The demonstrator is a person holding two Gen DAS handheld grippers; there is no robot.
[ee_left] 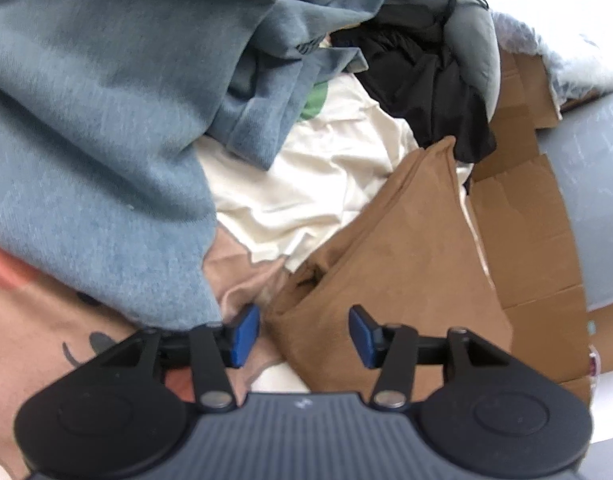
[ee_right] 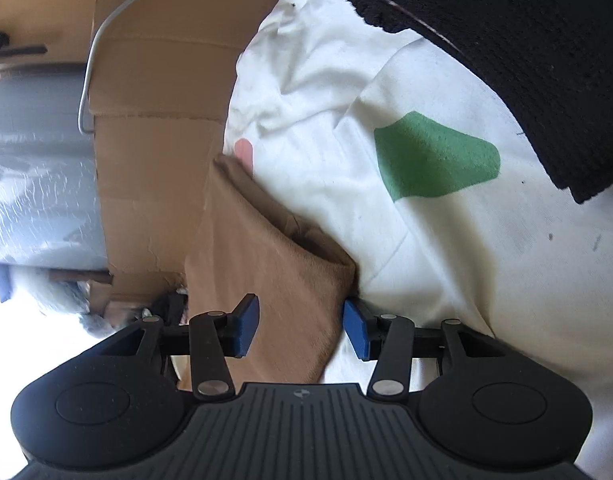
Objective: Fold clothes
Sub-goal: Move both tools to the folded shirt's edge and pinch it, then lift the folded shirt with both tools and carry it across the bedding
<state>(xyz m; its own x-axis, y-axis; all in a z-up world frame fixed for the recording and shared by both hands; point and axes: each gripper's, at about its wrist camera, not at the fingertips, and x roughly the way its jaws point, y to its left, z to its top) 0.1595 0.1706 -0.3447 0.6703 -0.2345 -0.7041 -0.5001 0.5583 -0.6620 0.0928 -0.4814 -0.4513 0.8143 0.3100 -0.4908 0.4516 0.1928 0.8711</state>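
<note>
The brown garment [ee_right: 266,264] lies on the white garment [ee_right: 446,260] beside the cardboard [ee_right: 154,184]. Left gripper [ee_left: 302,334] and right gripper [ee_right: 302,330] both straddle it, jaws spread. Step judged: grasping. Next: close on corners.

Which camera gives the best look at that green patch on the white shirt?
The right wrist view: the green patch lies fully exposed on the white shirt. In the left wrist view only a sliver of it peeks out beneath the blue sweatshirt.
</note>
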